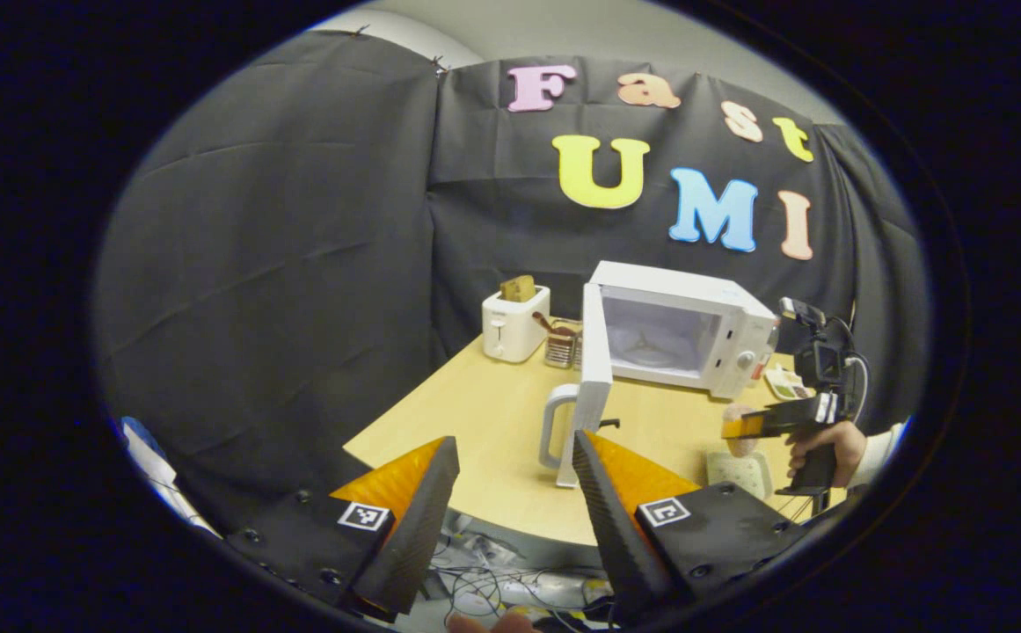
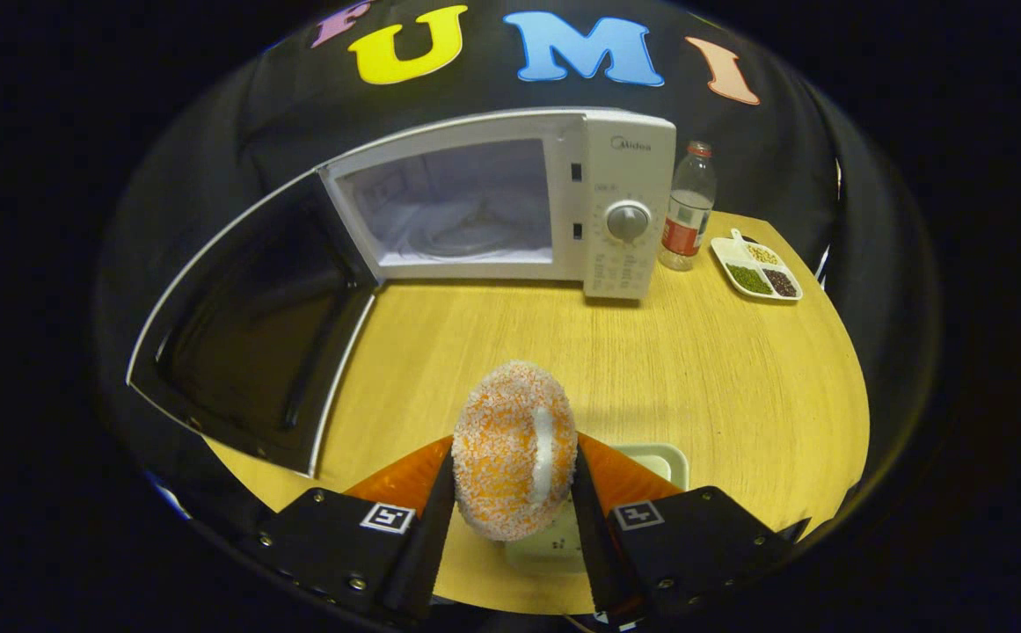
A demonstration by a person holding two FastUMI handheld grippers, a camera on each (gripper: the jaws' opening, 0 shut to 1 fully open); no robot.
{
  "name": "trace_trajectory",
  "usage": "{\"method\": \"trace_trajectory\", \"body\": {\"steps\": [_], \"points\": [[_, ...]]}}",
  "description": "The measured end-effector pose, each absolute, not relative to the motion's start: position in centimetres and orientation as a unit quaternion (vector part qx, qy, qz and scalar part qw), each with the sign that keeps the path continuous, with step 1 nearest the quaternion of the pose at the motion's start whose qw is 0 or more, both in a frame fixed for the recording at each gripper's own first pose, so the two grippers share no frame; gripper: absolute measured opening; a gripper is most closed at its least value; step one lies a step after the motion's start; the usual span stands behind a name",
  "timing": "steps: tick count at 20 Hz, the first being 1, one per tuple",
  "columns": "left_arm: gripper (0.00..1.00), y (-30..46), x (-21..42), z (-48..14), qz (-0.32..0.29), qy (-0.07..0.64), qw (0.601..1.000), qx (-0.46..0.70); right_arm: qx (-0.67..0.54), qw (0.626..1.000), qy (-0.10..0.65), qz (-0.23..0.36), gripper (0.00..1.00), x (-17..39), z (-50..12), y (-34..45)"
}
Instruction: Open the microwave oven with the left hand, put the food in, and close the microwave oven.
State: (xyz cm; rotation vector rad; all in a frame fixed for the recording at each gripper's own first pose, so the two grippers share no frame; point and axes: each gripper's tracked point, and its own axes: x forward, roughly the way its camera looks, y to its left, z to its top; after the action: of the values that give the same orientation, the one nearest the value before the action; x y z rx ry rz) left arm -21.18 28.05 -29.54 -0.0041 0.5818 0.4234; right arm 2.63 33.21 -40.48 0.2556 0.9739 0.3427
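The white microwave oven stands on the round wooden table with its door swung wide open; the cavity with its turntable holds nothing. My right gripper is shut on a sugar-coated orange doughnut, held above the table in front of the oven, over a small pale plate. In the left gripper view that gripper and the hand holding it appear at the right. My left gripper is open, off the table's near-left edge, away from the door.
A white toaster with bread and a metal utensil basket stand left of the oven. A plastic bottle and a divided dish of beans sit to its right. Cables lie on the floor below the table.
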Motion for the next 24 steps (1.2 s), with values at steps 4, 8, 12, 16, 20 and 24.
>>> {"method": "trace_trajectory", "body": {"steps": [4,8,12,16,20,24], "points": [[0.88,29.0,-21.1,-27.9,0.201,0.276,0.94,0.01,0.168,0.866,0.443,0.158,0.67,7.0,-38.2,36.7],[0.85,29.7,-22.0,-27.5,0.231,0.284,0.931,0.0,0.212,0.864,0.429,0.156,0.67,12.6,-38.4,40.8],[0.88,29.3,-22.4,-27.8,0.273,0.302,0.913,-0.011,0.25,0.87,0.402,0.14,0.67,18.6,-39.2,43.6],[0.91,28.1,-22.5,-28.6,0.3,0.33,0.895,-0.011,0.283,0.864,0.398,0.123,0.67,22.7,-41.5,45.6],[0.88,27.0,-22.9,-29.2,0.321,0.357,0.877,0.003,0.317,0.87,0.366,0.092,0.67,26.4,-42.5,46.3],[0.85,25.7,-23.2,-29.9,0.335,0.374,0.865,0.004,0.324,0.876,0.353,0.061,0.66,29.5,-44.9,46.4]]}}
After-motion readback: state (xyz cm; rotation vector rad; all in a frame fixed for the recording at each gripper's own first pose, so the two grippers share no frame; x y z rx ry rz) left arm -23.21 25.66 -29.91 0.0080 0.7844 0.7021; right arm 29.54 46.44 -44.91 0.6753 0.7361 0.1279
